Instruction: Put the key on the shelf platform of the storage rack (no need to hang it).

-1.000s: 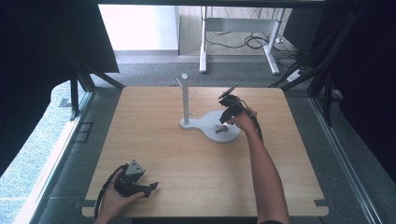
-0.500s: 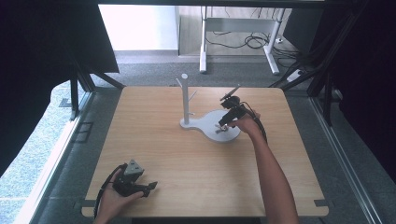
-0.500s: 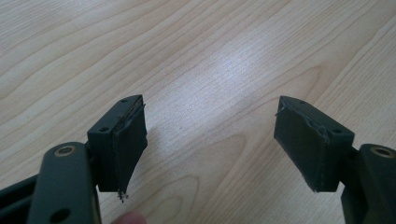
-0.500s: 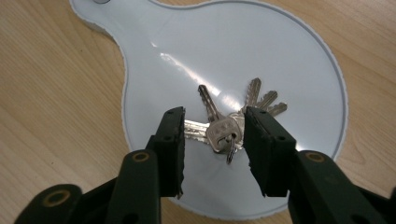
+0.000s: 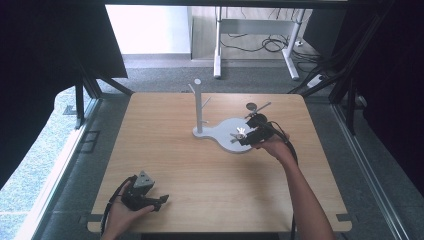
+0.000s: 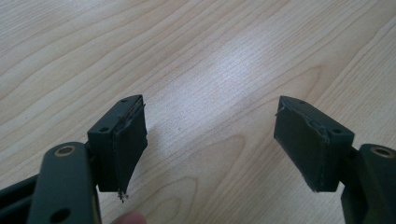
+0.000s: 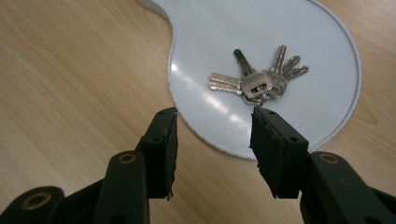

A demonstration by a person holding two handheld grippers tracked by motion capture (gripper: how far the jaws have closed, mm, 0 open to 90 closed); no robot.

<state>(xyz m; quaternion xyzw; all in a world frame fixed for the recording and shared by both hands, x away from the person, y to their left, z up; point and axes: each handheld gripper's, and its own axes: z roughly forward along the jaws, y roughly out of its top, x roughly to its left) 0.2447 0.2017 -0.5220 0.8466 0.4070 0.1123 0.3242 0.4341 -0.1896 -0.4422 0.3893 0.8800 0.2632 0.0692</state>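
Note:
A bunch of silver keys (image 7: 259,79) on a ring lies on the round white tray base (image 7: 308,107) of a stand. In the high view the keys (image 5: 238,135) rest on the tray (image 5: 225,126), right of the stand's upright post (image 5: 198,105) with its pegs. My right gripper (image 7: 212,126) is open just short of the keys; its jaws have just been opening and nothing is between them. In the high view the right gripper (image 5: 246,139) hovers at the tray's right edge. My left gripper (image 5: 161,201) rests open near the table's front left, over bare wood (image 6: 210,130).
The wooden table (image 5: 200,170) has free room across its middle and left. Beyond its far edge stand white desk legs (image 5: 218,45) with cables on the floor. Dark frame struts (image 5: 80,100) flank both sides.
The right hand has drawn back from over the tray toward the near right, and its gripper now sits beside the keys. The left hand has kept still.

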